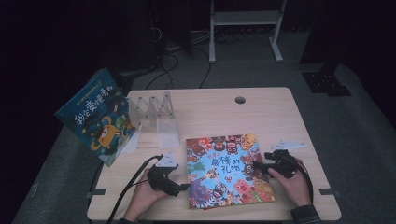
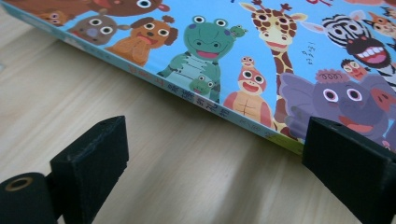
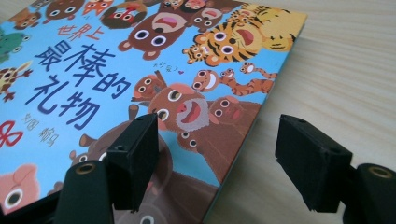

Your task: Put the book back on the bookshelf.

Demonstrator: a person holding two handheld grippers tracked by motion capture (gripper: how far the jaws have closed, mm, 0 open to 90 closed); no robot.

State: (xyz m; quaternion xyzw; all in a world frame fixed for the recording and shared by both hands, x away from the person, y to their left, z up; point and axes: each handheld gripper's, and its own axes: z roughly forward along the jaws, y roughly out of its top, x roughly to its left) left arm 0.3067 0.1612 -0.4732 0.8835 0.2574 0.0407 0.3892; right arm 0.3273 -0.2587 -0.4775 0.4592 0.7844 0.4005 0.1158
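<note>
A: Status: picture book [image 1: 225, 169] lies flat between our two grippers. Left gripper [image 2: 210, 154] is released, jaws wide, spine edge just ahead of them. Right gripper [image 3: 215, 154] is spread too, straddling the fore edge, nothing pinched.

B: We'd slide one right jaw under that edge, clamp the cover, and brace the spine with the left.

A: Room: table edge [image 1: 210, 216] is near behind us; book rack [image 1: 154, 109] and upright book [image 1: 98, 116] sit well ahead-left.

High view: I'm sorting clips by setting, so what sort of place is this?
Probably a recording lab or studio rather than a home: a lone wooden desk on grey floor in a dark room, cables trailing across the floor behind it, and a white equipment stand at the back.
</note>
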